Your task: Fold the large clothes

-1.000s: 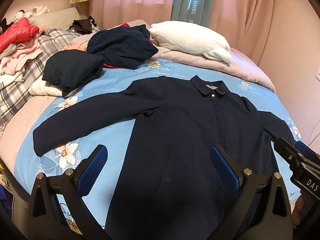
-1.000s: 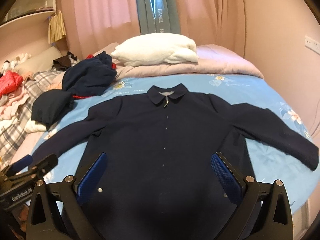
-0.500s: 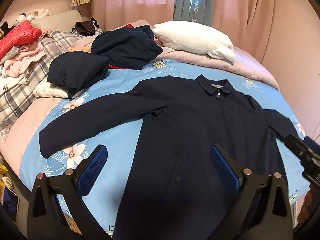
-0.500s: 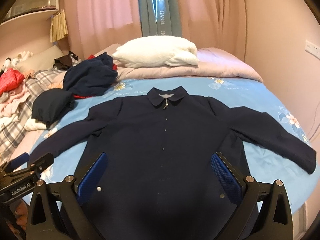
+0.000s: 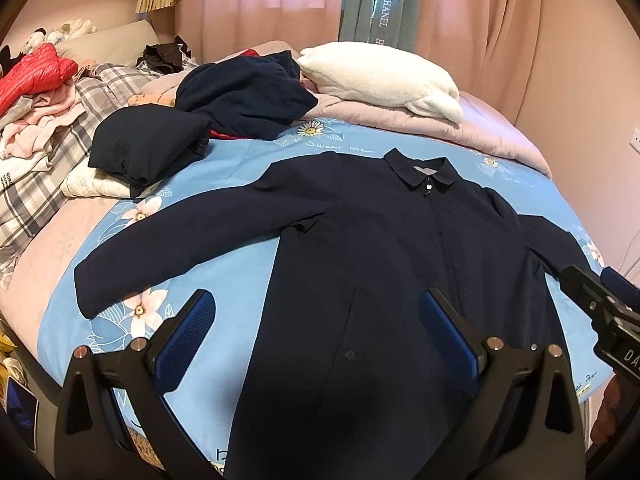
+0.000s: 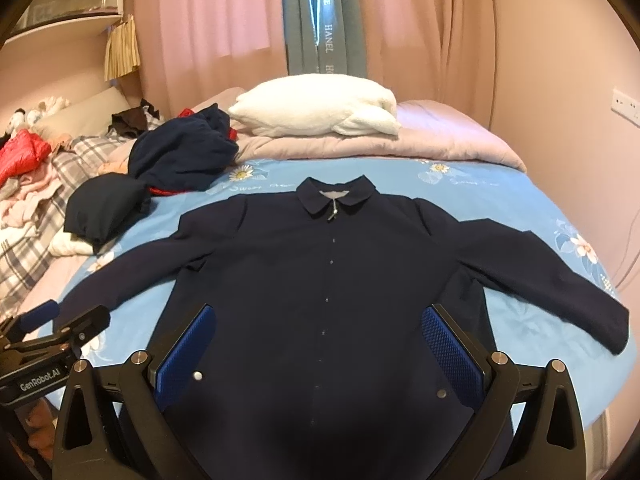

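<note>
A large navy jacket [image 5: 380, 248] lies flat, front up, on the blue floral bedsheet [image 5: 224, 160], collar toward the pillows and both sleeves spread out. It also shows in the right wrist view [image 6: 320, 272]. My left gripper [image 5: 320, 320] is open and empty, held above the jacket's lower left part. My right gripper [image 6: 320, 332] is open and empty, above the jacket's lower middle. The left sleeve cuff [image 5: 86, 284] lies near the bed's left edge; the right sleeve cuff [image 6: 612, 328] lies near the right edge. Each gripper shows at the side of the other's view [image 5: 600, 312] [image 6: 48, 344].
A folded navy garment [image 5: 148, 144] and a crumpled navy pile [image 5: 248, 100] lie at the back left. A white pillow [image 5: 380, 76] rests on a pink quilt [image 5: 480, 128]. A plaid blanket with a clothes heap [image 5: 36, 92] is far left. Curtains and walls are behind.
Both grippers have drawn back and risen a little, so more of the jacket and bed shows. The jacket has not moved. Both grippers stay open.
</note>
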{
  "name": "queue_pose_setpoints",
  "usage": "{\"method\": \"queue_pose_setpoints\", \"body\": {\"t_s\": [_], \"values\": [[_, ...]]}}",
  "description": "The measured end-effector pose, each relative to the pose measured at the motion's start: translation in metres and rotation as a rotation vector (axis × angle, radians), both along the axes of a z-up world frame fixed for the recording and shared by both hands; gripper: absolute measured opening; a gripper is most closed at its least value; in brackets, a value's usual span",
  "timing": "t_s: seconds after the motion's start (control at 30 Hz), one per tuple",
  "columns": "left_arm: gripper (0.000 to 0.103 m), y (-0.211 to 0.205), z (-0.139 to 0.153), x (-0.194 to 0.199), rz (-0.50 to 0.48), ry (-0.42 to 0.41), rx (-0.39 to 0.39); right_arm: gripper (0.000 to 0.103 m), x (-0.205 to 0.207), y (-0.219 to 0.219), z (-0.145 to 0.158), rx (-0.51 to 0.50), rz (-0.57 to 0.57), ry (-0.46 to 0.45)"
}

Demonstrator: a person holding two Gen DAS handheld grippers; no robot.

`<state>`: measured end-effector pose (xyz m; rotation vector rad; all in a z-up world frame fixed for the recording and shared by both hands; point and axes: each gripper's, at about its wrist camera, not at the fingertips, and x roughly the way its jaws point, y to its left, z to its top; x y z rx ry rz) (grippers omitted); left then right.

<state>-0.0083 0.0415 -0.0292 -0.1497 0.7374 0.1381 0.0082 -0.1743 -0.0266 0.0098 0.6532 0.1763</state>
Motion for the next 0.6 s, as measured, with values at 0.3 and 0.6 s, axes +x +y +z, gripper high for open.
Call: {"method": "queue_pose_setpoints", "body": {"t_s": [0.3, 0.6], "values": [[0.102, 0.0016, 0.0034, -0.0017, -0.001, -0.006, -0.015, 0.102, -0.0012, -0.0004, 0.0005, -0.004, -0.003, -0.001], [0.102, 0.0033, 0.0063, -0.0032, -0.009, -0.017, -0.027, 0.102, -0.0023, 0.0010, 0.0021, -0.018, -0.001, -0.002]]}}
